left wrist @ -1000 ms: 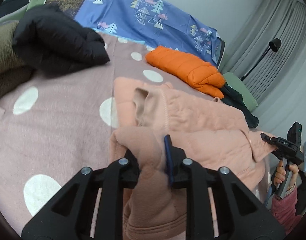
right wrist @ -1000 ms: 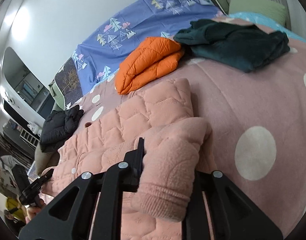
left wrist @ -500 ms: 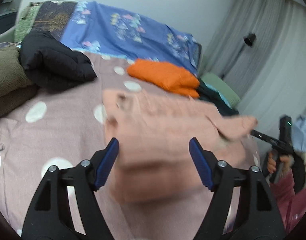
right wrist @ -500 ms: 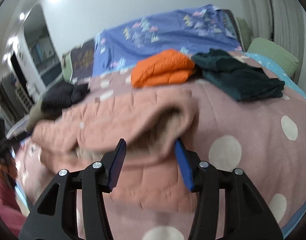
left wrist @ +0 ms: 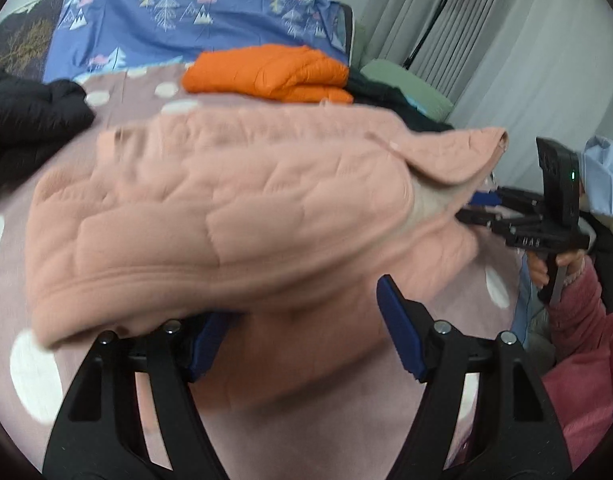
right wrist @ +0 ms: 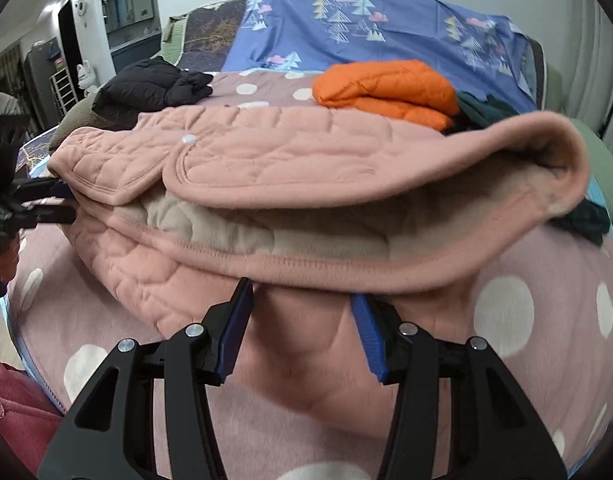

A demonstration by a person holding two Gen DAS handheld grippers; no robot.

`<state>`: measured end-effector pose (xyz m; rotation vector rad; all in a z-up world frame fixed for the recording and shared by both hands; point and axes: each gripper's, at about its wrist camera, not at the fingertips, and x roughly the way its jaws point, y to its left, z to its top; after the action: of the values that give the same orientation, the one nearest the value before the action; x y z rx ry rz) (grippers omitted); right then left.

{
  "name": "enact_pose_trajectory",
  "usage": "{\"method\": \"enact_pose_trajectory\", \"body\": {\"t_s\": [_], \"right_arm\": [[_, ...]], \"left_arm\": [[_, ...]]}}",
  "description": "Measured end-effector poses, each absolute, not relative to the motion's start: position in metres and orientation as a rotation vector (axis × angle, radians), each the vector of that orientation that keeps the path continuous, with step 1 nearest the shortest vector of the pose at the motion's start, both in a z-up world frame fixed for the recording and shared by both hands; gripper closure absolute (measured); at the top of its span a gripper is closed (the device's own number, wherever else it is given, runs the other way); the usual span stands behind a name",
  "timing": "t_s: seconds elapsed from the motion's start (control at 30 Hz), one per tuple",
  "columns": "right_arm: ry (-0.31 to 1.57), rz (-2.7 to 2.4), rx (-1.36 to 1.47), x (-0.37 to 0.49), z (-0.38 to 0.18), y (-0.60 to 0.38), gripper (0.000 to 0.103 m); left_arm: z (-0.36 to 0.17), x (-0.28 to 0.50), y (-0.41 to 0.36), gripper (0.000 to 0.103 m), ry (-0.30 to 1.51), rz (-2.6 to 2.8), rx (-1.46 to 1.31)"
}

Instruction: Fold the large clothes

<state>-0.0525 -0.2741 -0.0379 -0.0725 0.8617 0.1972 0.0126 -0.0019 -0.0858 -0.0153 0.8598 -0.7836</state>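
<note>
Since a second ago we've let go of the pink quilted jacket [left wrist: 234, 208]: both jaws were clamped on its fabric, now both stand apart with nothing pressed between them. Left gripper [left wrist: 306, 328] sits at the folded edge, the fold drooping over one blue pad. Right gripper [right wrist: 302, 324] is just under the hem, pads clear of the cloth. Jacket lies folded over on the pink dotted blanket [right wrist: 506, 312] near the bed's front edge, beige lining [right wrist: 266, 220] showing in the open fold. Behind it, toward the far edge, an orange puffer jacket [right wrist: 386, 84] is folded. A black jacket [right wrist: 150, 84] sits at the far left corner, dark green clothes [right wrist: 486, 110] at the right edge. Blue tree-print sheet [left wrist: 186, 12] covers the headboard end.
</note>
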Motion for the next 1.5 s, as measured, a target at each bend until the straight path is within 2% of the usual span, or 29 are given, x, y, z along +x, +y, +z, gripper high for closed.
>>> {"method": "enact_pose_trajectory", "body": {"t_s": [0.3,0.5,0.8,1.0,1.07,1.27,1.5], "right_arm": [[0.658,0.075,0.002,-0.004,0.025,-0.304,0.052],[0.659,0.013,0.099,0.027,0.027,-0.329,0.052],[0.759,-0.001,0.075,0.082,-0.017,-0.329,0.052],[0.795,-0.007,0.181,0.107,-0.045,-0.345,0.051],[0.787,0.003,0.178,0.106,-0.049,-0.345,0.049],[0.758,0.023,0.198,0.099,-0.054,-0.348,0.047],[0.715,-0.022,0.142,0.087,-0.037,-0.344,0.048]], "left_arm": [[-0.019,0.051,0.011,0.031,0.665,-0.715,-0.067],[0.010,0.078,0.030,0.030,0.577,-0.664,-0.136],[-0.038,0.132,0.022,0.028,0.721,-0.601,-0.077],[-0.061,0.167,0.021,0.026,0.749,-0.502,-0.030],[-0.068,0.172,0.021,0.022,0.747,-0.484,-0.010],[-0.097,0.178,0.018,0.020,0.793,-0.448,0.013],[-0.106,0.173,0.032,0.014,0.807,-0.407,-0.016]]}}
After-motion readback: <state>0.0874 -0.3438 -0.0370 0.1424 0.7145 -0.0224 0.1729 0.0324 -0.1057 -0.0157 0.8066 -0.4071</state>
